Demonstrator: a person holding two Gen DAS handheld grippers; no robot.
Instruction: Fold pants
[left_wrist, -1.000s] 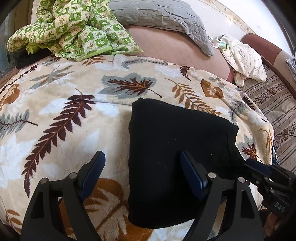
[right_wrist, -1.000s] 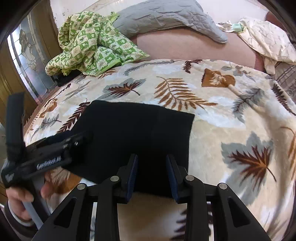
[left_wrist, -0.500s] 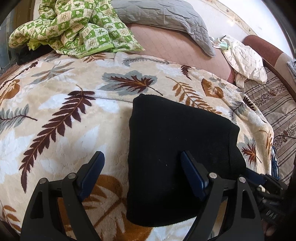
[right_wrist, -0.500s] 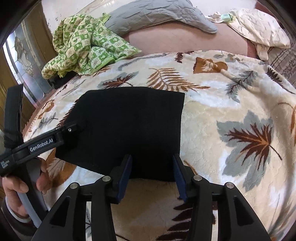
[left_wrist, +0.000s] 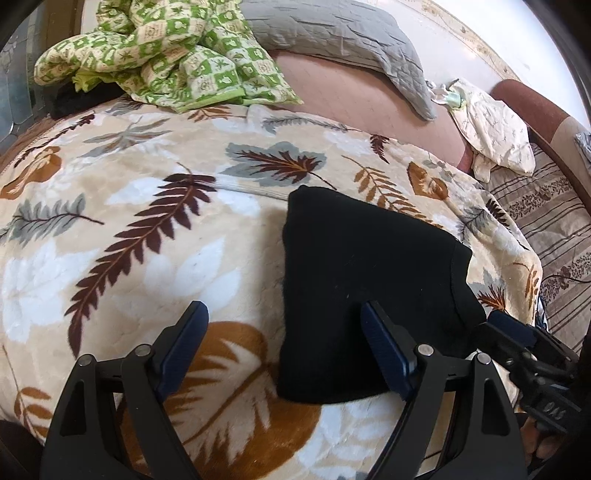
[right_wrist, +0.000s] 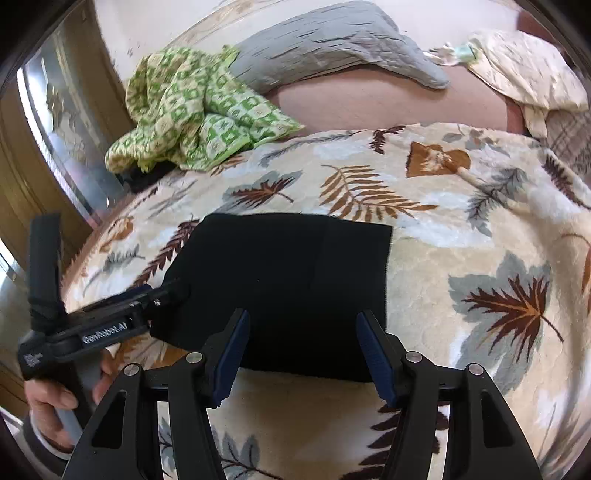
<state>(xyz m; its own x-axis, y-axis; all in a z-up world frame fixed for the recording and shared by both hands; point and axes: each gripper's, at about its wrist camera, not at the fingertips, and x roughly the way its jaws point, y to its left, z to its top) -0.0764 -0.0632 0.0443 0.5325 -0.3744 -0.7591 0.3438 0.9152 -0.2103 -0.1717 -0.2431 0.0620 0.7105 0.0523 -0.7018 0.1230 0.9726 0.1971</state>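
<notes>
The black pants (left_wrist: 369, 288) lie folded into a flat square on the leaf-print blanket (left_wrist: 147, 258). My left gripper (left_wrist: 284, 314) hovers open and wide over their left edge; one finger is above the blanket and the other above the fabric, and nothing is gripped. In the right wrist view the pants (right_wrist: 280, 280) fill the centre. My right gripper (right_wrist: 303, 321) is over their near edge and its jaws are opening; the pads stand clear of the cloth. A hand (right_wrist: 55, 398) holds the left gripper (right_wrist: 162, 295) at the pants' left corner.
A green checked quilt (left_wrist: 166, 55) and a grey pillow (left_wrist: 332, 40) lie at the back of the bed. A cream cloth (left_wrist: 491, 129) sits at the far right by a striped cover (left_wrist: 554, 229). A glass-panelled door (right_wrist: 55, 155) stands at the left.
The right gripper's jaws have spread apart from nearly closed to wide. The pants and the left gripper stay as they were.
</notes>
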